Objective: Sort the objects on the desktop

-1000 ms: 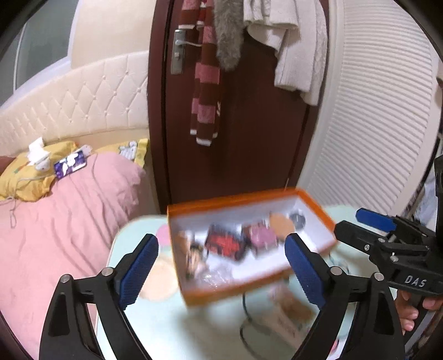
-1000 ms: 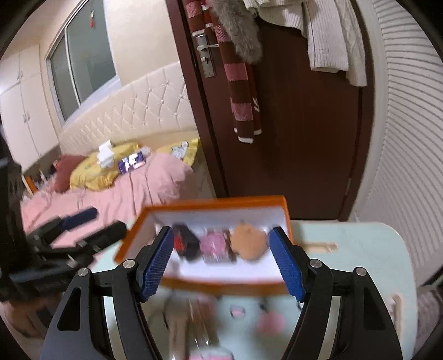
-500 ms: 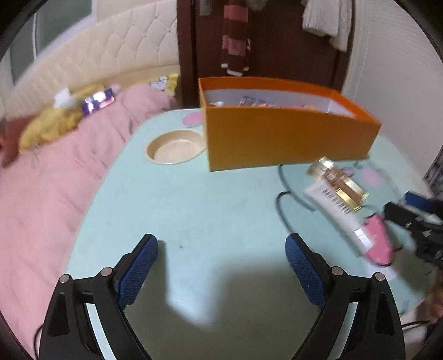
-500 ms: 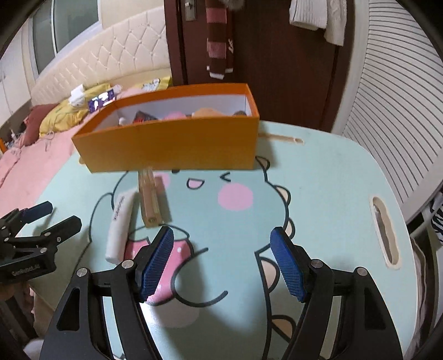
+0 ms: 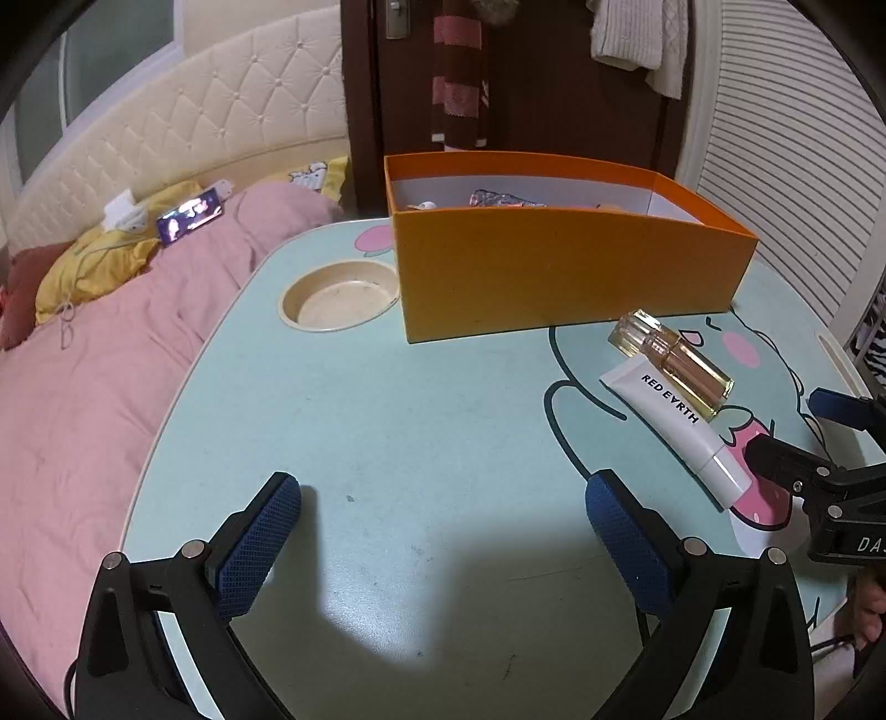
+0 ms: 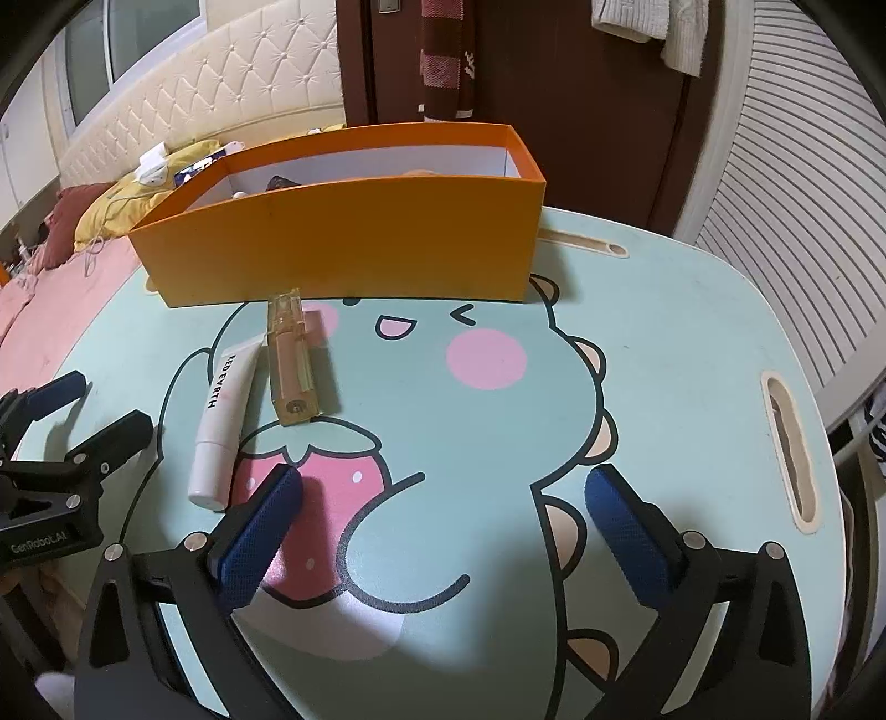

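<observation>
Both claws, left claw (image 5: 443,531) and right claw (image 6: 443,523), stand wide open and hold nothing. In front of the orange box (image 6: 343,249) lie a white tube (image 6: 221,412), probably soft and light, and a glass bottle (image 6: 290,360), probably hard, slippery and fragile; take each across its middle.

Premises: a bedroom in a private home. Evidence: a bed with a cream tufted headboard (image 5: 183,127), a pink duvet (image 5: 99,354) and a yellow pillow (image 5: 94,260); a phone (image 5: 188,213) lying on the bedding. A dark wooden door (image 6: 581,99) carries a striped scarf (image 5: 459,72) and a white knitted garment (image 5: 637,39). A low mint-green tabletop (image 6: 664,332) with a cartoon dinosaur print stands just beside the bed, with cosmetics and an orange box (image 6: 354,238) on it.
</observation>
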Tool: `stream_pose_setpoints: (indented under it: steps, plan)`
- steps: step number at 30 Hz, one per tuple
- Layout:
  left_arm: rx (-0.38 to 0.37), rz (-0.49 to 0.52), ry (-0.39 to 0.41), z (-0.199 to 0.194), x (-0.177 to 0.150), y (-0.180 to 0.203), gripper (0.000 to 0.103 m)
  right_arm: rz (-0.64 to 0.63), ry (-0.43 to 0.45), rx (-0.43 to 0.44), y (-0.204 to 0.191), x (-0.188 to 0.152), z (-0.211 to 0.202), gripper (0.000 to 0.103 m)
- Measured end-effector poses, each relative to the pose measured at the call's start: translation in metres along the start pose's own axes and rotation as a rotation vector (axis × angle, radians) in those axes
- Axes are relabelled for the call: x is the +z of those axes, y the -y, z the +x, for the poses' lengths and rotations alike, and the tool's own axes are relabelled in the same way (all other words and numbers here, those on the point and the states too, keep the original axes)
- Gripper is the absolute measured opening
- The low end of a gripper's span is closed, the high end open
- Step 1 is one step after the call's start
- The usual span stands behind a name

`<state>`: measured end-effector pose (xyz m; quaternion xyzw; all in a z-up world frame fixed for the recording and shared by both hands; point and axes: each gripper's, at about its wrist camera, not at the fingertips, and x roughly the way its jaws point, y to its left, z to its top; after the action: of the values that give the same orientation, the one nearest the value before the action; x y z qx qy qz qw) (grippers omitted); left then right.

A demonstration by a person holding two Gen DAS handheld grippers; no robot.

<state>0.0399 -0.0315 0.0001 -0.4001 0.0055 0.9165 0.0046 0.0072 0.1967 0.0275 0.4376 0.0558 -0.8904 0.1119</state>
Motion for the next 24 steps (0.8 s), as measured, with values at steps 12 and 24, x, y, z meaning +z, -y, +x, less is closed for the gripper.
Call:
stream_pose_setpoints:
  steps: [12, 24]
  plan:
    - [-0.006, 0.008, 0.001, -0.0022, -0.0019, -0.0042, 0.103, 0.000, -0.001, -0.001, -0.0021, -0.0012, 0.0001, 0.102]
    - [-0.007, 0.012, 0.001, -0.0035, -0.0025, -0.0053, 0.103, 0.001, -0.003, -0.002, -0.0019, -0.0008, 0.0001, 0.102]
